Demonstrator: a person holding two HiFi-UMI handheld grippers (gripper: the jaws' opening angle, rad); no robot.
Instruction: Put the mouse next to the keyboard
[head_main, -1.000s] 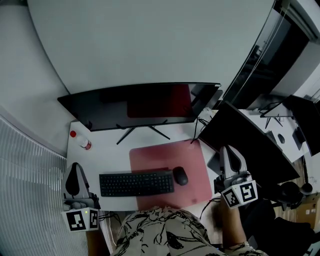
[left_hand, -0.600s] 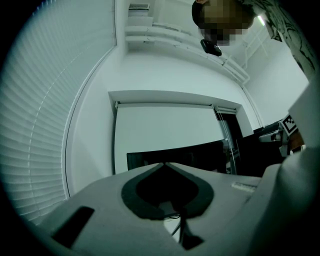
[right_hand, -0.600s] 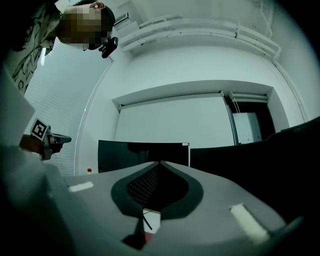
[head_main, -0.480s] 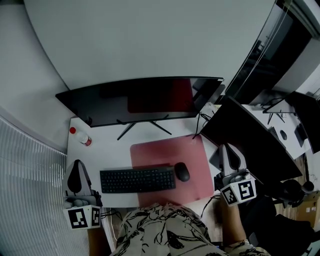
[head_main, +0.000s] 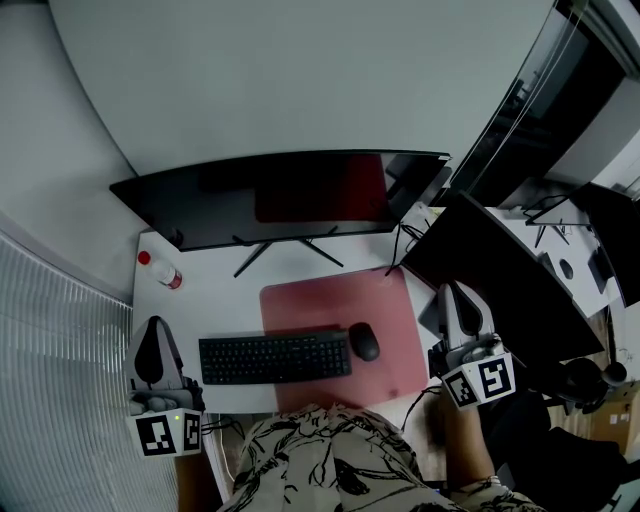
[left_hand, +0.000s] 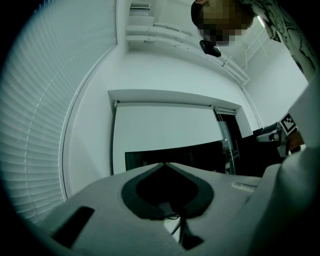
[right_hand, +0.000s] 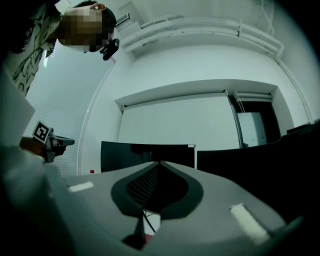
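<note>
Mouse (head_main: 364, 342) lies beside keyboard (head_main: 275, 358) — red mat (head_main: 340, 295) partly hidden beneath both.

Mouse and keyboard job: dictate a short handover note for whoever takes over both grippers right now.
Left gripper: shut, empty, held level at the left edge of the desk.
Right gripper: shut, empty, held level at the desk's right edge.
Things: the mouse lies on the red mat, just off the right end of the keyboard.
Done: the mouse appears to be placed next to the keyboard; neither gripper touches it.
Left: probably nothing; just confirm the placement.
</note>
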